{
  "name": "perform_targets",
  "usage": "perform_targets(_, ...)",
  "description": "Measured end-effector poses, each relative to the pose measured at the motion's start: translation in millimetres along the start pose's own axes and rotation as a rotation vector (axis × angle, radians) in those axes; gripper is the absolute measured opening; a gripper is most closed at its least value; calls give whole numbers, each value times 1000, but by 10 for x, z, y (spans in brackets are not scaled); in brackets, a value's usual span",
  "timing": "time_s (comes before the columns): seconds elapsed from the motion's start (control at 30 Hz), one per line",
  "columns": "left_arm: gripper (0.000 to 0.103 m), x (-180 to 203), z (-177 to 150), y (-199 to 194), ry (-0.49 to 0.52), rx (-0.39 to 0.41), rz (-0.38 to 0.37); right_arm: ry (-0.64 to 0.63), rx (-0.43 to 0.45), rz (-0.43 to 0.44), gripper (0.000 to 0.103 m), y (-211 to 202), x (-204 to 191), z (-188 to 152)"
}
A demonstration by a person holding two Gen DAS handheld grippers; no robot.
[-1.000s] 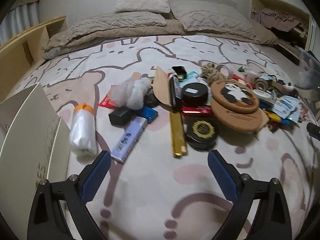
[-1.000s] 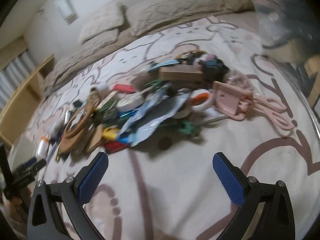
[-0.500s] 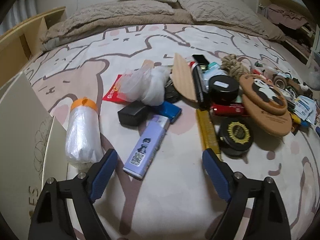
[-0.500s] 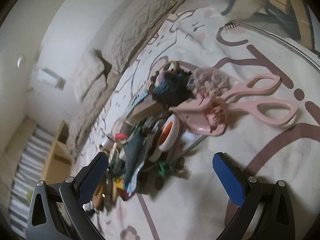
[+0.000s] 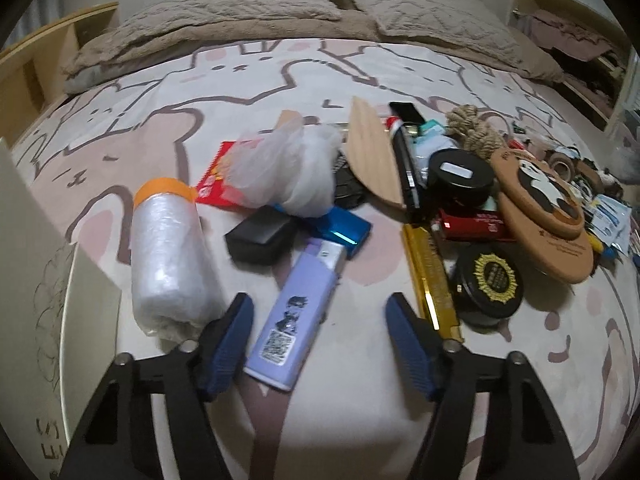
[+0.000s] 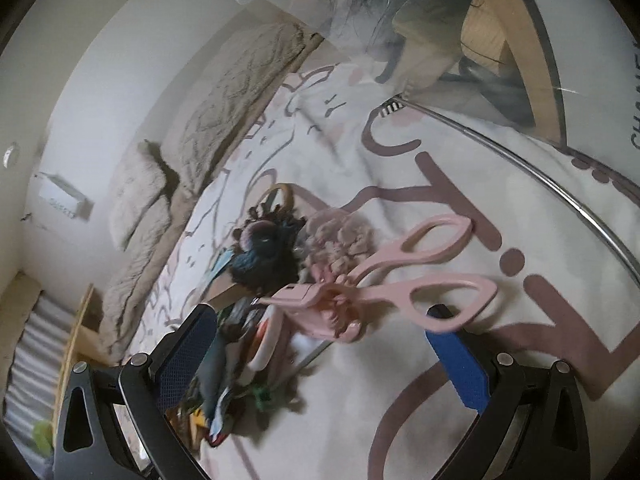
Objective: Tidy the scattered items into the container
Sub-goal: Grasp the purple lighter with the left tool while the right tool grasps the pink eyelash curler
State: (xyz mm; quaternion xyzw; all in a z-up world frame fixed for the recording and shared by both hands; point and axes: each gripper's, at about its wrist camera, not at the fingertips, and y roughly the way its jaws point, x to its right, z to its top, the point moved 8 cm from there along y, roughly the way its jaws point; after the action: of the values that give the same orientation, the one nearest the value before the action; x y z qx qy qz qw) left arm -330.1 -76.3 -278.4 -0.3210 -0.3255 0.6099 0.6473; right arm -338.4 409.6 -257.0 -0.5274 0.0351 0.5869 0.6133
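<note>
Both grippers gape wide, empty. The lilac box (image 5: 294, 314) lies at lower centre between the left gripper (image 5: 320, 344) fingers; pink scissors (image 6: 404, 276), somewhat blurred, sit mid-frame above the right gripper (image 6: 320, 344).

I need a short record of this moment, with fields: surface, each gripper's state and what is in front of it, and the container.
surface: bed cover with cartoon print
left gripper: open, purple lighter lies between its fingers
right gripper: open, facing pink scissors
container: clear bin, beyond the scissors
held: nothing
</note>
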Motion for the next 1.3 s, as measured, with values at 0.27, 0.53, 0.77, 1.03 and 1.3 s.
perform_targets(0.27, 23, 140, -21, -73, -3, -5, -77, -73, 18, -94, 103, 229, 6, 67)
perform_targets(0.53, 23, 305, -200, -233, -53, -21, -158, -186, 13, -174, 94, 281, -13, 22)
perform_targets(0.77, 23, 510, -439, -433, -62, -29, -196, -158, 19, -149, 59, 180, 90, 30)
perform_targets(1.03, 23, 708, -737, -622, -76, -24, -244, -188, -17, -110, 59, 18, 55, -159)
perform_targets(1.3, 23, 725, -948, -766, -95, -16, -222, -197, -83, -42, 59, -132, -113, -443)
